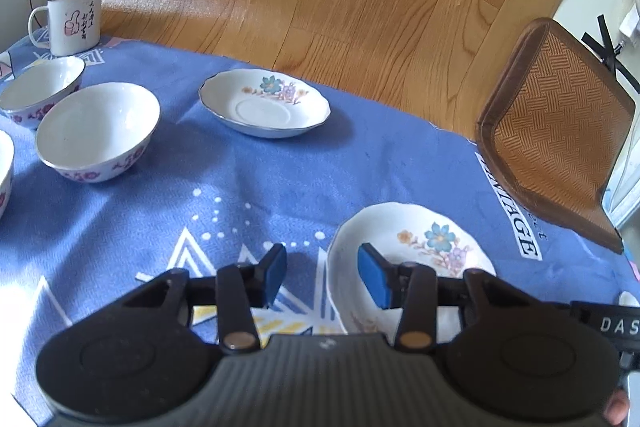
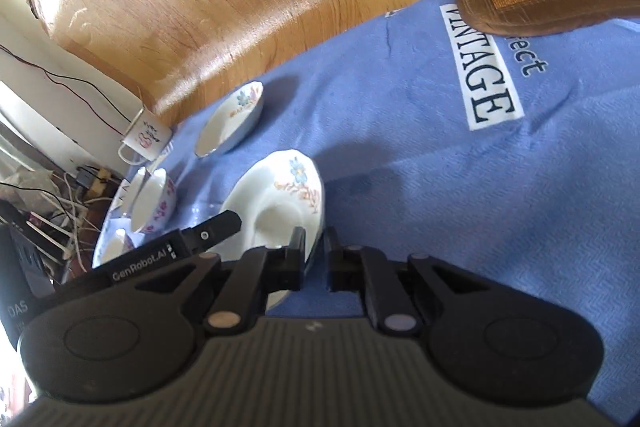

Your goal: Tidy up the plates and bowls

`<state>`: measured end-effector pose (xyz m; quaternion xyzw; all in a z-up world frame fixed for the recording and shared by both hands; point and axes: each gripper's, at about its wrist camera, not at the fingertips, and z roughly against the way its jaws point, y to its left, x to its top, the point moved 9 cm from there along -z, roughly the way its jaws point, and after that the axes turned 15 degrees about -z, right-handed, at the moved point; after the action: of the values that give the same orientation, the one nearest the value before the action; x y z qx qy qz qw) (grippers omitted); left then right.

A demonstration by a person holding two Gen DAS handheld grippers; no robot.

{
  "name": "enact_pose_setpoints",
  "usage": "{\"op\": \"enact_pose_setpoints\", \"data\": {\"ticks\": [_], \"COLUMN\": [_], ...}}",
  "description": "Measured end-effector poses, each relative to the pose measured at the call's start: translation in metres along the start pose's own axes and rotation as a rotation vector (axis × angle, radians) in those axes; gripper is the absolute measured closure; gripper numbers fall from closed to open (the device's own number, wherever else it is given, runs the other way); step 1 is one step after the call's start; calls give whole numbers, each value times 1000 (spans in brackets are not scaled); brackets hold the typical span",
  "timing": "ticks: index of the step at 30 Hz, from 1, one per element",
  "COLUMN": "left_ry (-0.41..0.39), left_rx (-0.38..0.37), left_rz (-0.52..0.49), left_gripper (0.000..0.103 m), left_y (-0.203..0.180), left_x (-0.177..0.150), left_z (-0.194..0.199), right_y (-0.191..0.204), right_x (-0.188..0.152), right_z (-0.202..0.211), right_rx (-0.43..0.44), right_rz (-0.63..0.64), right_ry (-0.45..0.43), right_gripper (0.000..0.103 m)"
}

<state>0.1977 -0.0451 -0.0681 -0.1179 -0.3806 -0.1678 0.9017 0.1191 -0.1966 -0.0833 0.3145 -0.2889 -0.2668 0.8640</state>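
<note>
Near plate (image 1: 404, 251): white, floral, on the blue tablecloth (image 1: 240, 187), by the edge nearest the woven chair seat (image 1: 556, 131).

Right gripper (image 2: 314, 255): jaws narrow, clamped on the near plate's rim.

Left gripper (image 1: 322, 273): jaws partly apart, straddling that plate's left rim; pads clear of it.

Far plate (image 1: 264, 103): same pattern, beyond the near plate, apart.

Two bowls (image 1: 96, 131) (image 1: 40, 91): left of the near plate, side by side.

Enamel mug (image 1: 72, 21): behind the bowls.
</note>
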Motion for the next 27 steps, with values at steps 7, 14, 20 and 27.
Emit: {"op": "enact_pose_setpoints", "data": {"ticks": [7,14,20,27], "left_ry": [16,-16,-68,-41], "left_rx": [-42,-66,-142,-304], "left_rz": [0,3,-109,-263], "left_gripper": [88,91,91,91], "left_y": [-9,-28,-106,-236], "left_x": [-4,10,31,23], "left_z": [1,23,34,18], "right_y": [-4,-6,-39,-125], "right_x": [3,8,25,38], "right_z": [1,25,89,171], "right_rx": [-41,-38,-80,-193], "right_rz": [87,82,64,-60], "right_ry": [-71,-146,-324,-485], "right_gripper": [93,93,93,93]}}
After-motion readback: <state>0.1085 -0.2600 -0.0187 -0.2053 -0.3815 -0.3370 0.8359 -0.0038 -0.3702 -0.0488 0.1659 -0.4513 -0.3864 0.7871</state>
